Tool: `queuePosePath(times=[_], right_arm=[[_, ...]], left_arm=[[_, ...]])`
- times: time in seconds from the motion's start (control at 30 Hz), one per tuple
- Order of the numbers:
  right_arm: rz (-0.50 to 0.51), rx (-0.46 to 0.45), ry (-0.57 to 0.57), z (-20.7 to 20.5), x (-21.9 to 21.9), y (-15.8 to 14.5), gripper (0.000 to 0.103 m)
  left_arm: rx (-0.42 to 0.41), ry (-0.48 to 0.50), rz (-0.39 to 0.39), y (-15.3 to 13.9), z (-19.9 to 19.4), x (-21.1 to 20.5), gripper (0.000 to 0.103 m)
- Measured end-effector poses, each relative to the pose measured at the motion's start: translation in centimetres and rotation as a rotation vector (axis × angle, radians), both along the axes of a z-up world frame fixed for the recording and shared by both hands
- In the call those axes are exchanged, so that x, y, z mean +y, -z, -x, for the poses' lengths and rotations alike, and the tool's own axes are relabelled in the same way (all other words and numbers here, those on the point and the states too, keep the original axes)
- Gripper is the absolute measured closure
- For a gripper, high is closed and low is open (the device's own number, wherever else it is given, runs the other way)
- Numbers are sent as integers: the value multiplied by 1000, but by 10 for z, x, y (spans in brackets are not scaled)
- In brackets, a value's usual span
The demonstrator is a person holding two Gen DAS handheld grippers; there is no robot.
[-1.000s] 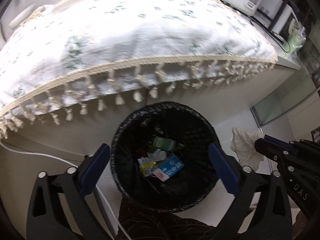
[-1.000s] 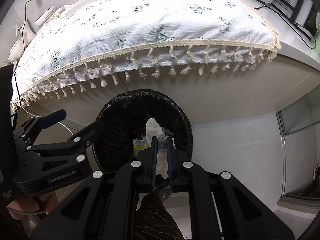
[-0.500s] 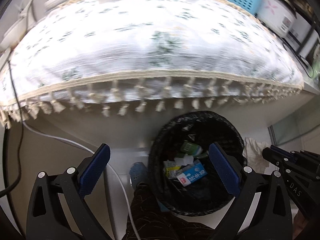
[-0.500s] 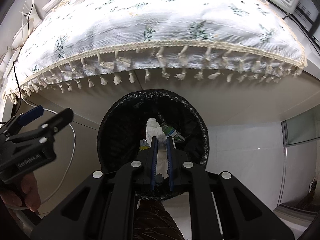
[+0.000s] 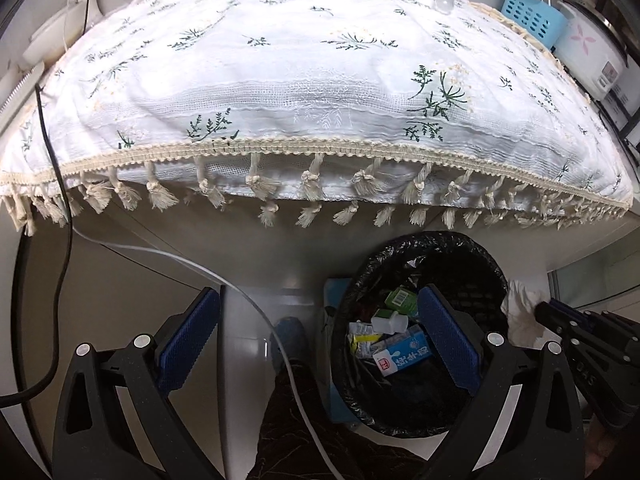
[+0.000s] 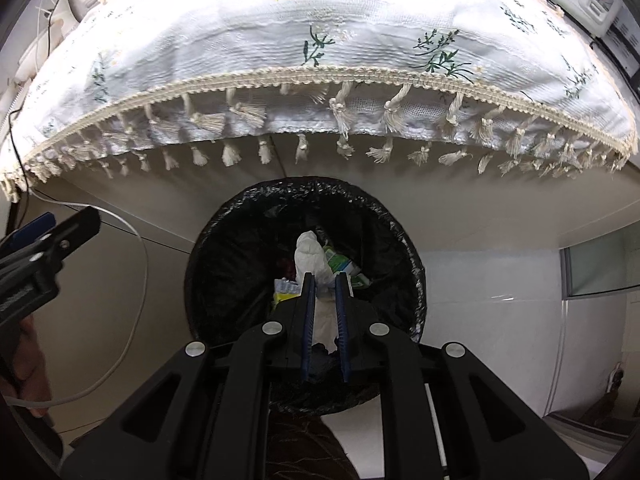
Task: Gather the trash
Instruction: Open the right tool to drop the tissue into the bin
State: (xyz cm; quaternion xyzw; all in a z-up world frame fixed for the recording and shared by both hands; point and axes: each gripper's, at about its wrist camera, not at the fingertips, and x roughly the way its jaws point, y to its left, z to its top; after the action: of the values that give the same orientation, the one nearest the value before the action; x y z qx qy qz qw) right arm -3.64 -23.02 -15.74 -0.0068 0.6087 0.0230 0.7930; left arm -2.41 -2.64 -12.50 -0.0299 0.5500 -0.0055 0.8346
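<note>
**Bin station under a fringed table: 2 tongs, 1 tissue**

Right gripper (image 6: 324, 280): jaws nearly together, pinching a crumpled white tissue (image 6: 310, 254) that sticks out past the fingertips. Directly beyond and below them is the trash bin (image 6: 400, 240), round, lined with a black bag.

Left gripper (image 5: 318, 316): jaws wide apart, nothing between the pads. The same bin (image 5: 486, 268) lies beyond its right finger; the tissue (image 5: 520, 304) shows further right, past the bin rim, at the right gripper's tip (image 5: 544, 308).

Bin contents, seen from the left wrist: a blue and white carton (image 5: 402, 350), a green box (image 5: 400, 300), a small white bottle (image 5: 390, 324), yellow wrappers (image 5: 362, 340).

Surface: table ahead of both tongs, covered by a white tablecloth (image 5: 304, 80) with green sprigs and a cream tasselled fringe. The bin stands on a pale floor (image 6: 480, 280) at its edge.

Room: rice cooker (image 5: 588, 52) and blue basket (image 5: 532, 20) at the far right; a white cable (image 5: 180, 256) and a black cable (image 5: 52, 160) trail to the left.
</note>
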Motion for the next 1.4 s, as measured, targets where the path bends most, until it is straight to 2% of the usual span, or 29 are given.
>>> queuePosePath(times=[0.1,0.73,0.83,1.0,1.4], right_arm=[[10,-1,2,-4,0,4,92],[28,-78,-22,-5,12,-22,30],[33,-90,-23,-1,12,-29,26],[38,-169,-25,8,7,-57,17],[40,-317,-31,-6,12,-132,10]], left_arm=[[1,14,-1,-1,-2,-1,6],[-28,70,0,-17,-1,-12,6],[-33,71,4,-15,2,-13,6],[-56,74,22,-27,6,-10,6],[-101,75,50,-75,-6,0,6]])
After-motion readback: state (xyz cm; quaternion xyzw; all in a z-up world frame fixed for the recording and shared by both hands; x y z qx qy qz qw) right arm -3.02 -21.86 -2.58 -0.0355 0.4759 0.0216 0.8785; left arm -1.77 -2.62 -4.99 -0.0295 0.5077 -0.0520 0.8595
